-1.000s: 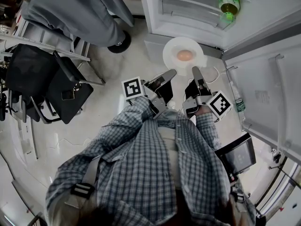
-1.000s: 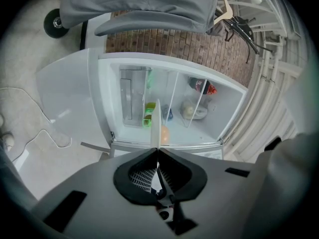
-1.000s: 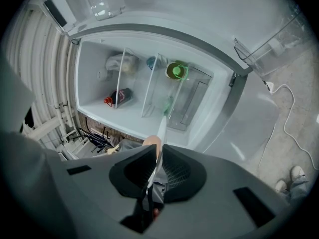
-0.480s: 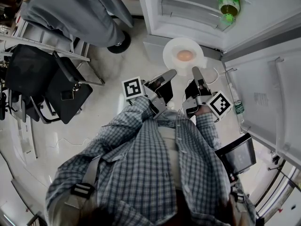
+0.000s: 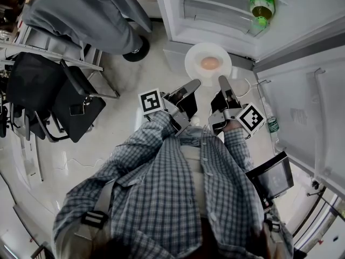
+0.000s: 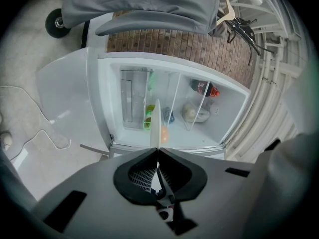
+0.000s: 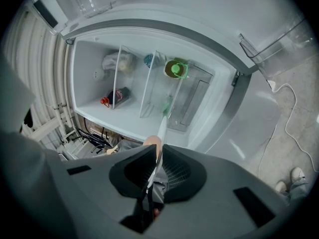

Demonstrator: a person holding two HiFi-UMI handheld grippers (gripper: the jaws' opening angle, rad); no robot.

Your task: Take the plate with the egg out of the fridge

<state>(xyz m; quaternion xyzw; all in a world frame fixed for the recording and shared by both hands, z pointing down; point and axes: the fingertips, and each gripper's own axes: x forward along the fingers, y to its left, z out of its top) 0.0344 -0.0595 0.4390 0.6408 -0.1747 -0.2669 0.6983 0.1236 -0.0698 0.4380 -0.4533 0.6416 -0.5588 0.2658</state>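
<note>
A white plate (image 5: 197,53) carrying a brown egg (image 5: 210,62) hangs over the floor just in front of the open fridge (image 5: 215,15). My left gripper (image 5: 193,84) is shut on the plate's near-left rim, and my right gripper (image 5: 222,81) is shut on its near-right rim. In the left gripper view the plate (image 6: 156,123) shows edge-on between the closed jaws of the left gripper (image 6: 156,156), with the egg (image 6: 164,133) just right of it. The right gripper view shows the plate (image 7: 162,126) edge-on in the right gripper (image 7: 155,156), with the egg (image 7: 153,143) beside it.
A green bottle (image 5: 261,4) stands in the fridge, and a cola bottle (image 7: 115,96) lies on a shelf. The open fridge door (image 5: 302,101) is on the right. A person in grey (image 5: 91,9) stands at upper left by black chairs (image 5: 59,96). A cable (image 5: 249,85) lies on the floor.
The view has shifted a little, so the fridge and plate sit slightly further left. Both grippers keep their hold on the plate's rim.
</note>
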